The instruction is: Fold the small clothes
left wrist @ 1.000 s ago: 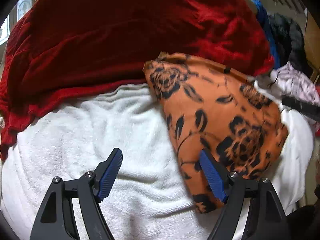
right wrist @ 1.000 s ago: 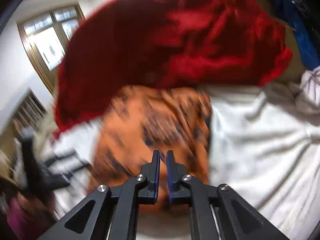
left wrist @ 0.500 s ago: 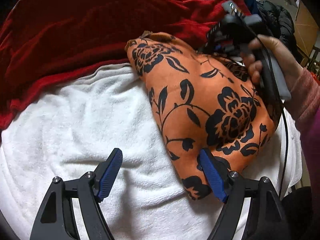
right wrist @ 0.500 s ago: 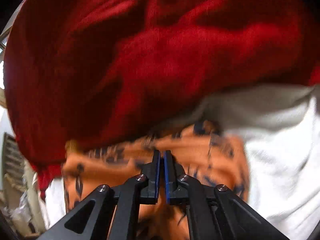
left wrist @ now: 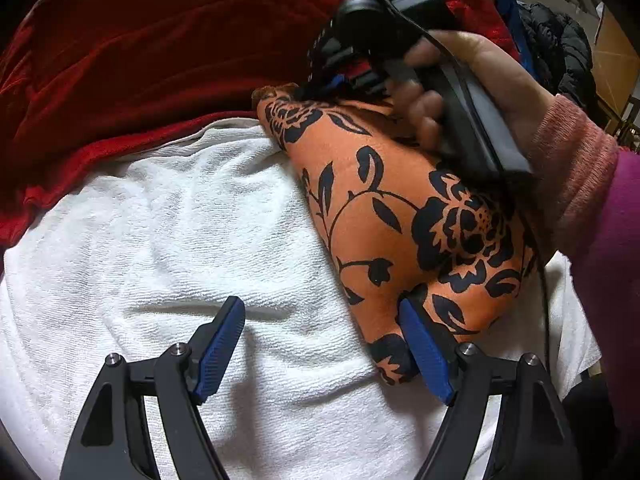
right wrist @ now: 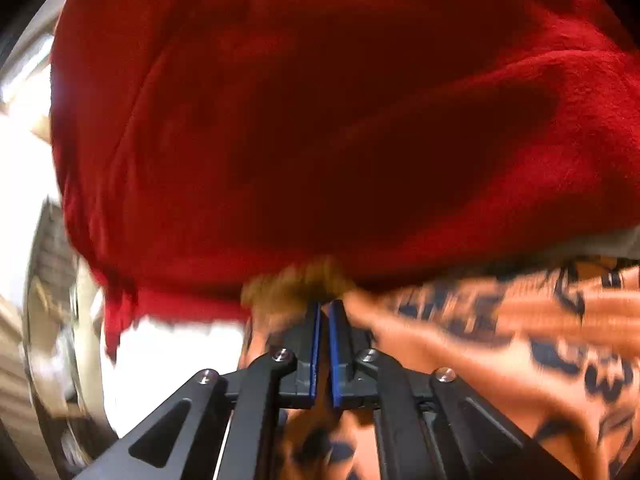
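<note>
On the white towel (left wrist: pixel 168 216) lies one orange garment (left wrist: pixel 400 208), printed with black roses, leaves and stems, folded into a long tapering bundle. One red cloth (left wrist: pixel 160 48) lies crumpled beyond the towel's far edge, and the garment's narrow end touches it. Two hand-held grippers appear. Left hand-held gripper (left wrist: pixel 320 344): released, jaws spread wide above the towel, its right blue pad (left wrist: pixel 424 352) just beside the garment's near end. Right hand-held gripper (right wrist: pixel 324 340): clenched, tips at the garment's far end next to the red cloth; whether fabric is pinched between the pads cannot be told through the blur. One hand (left wrist: pixel 480 92) in a pink sleeve (left wrist: pixel 572 168) holds it.
</note>
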### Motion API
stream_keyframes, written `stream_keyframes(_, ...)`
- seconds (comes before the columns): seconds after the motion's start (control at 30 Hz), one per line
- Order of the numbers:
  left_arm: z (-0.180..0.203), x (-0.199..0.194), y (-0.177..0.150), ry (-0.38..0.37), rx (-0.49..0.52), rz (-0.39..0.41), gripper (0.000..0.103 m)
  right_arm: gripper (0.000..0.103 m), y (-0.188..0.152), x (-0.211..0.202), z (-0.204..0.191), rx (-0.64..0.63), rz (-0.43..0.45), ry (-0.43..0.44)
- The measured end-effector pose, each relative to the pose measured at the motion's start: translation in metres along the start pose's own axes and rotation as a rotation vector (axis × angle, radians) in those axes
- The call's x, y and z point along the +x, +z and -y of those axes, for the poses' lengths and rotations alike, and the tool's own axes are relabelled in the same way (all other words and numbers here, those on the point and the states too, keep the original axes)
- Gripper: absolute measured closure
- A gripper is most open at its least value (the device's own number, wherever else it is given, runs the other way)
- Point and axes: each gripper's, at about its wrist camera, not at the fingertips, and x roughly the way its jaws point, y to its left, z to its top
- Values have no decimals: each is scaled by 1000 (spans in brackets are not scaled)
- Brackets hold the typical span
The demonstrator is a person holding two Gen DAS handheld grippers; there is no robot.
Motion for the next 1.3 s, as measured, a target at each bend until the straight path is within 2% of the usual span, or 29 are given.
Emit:
stream_keyframes(0.13,-10,-3,6,-52,-43,-19,22,95,-9,-44,-3,-38,70,43)
stream_keyframes(0.27,-24,-30,16,-95,-79,40,22,95,-53,-108,-8,-105,91,102)
stream_keyframes(0.37,-22,-40,22,-85,-81,79,22,94,-101,-138,-3,-152,58,102)
stream_keyframes(0.47,-8,-18,20,-41,-42,21,22,94,-141,-142,11,-176,28,41)
stream_keyframes(0.53,2,4,12,-20,14,-59,22,94,-172,-140,36,-181,6,-16)
stream_keyframes(0.57,4,11,9,-16,27,-75,22,94,-177,-143,47,-181,8,3)
stream_keyframes(0.67,-5,5,13,-61,-20,-81,22,95,-174,-173,70,-127,42,42)
stream_keyframes(0.77,-15,-13,28,-121,-88,-16,22,94,-169,-223,83,-114,197,36)
stream_keyframes(0.83,-16,-22,39,-156,-112,27,22,94,-163,-228,98,-77,201,9)
stream_keyframes(0.87,-15,-24,45,-155,-117,52,22,94,-162,-221,111,-40,176,-18)
stream_keyframes(0.93,-11,-19,54,-103,-114,85,22,94,-161,-205,128,0,130,-34)
stream_keyframes(1.0,-1,2,57,8,-62,41,22,94,-160,-201,139,41,121,-12)
stream_keyframes(1.03,1,8,57,18,-53,21,22,95,-160,-205,134,33,127,-7)
stream_keyframes(1.17,-11,0,55,-80,-134,5,22,94,-152,-241,127,-19,278,-12)
stream_keyframes(1.23,-20,-9,54,-59,-150,39,22,94,-147,-247,131,11,341,-36)
stream_keyframes(1.3,-33,-11,53,-67,-193,45,22,94,-142,-239,136,70,333,-36)
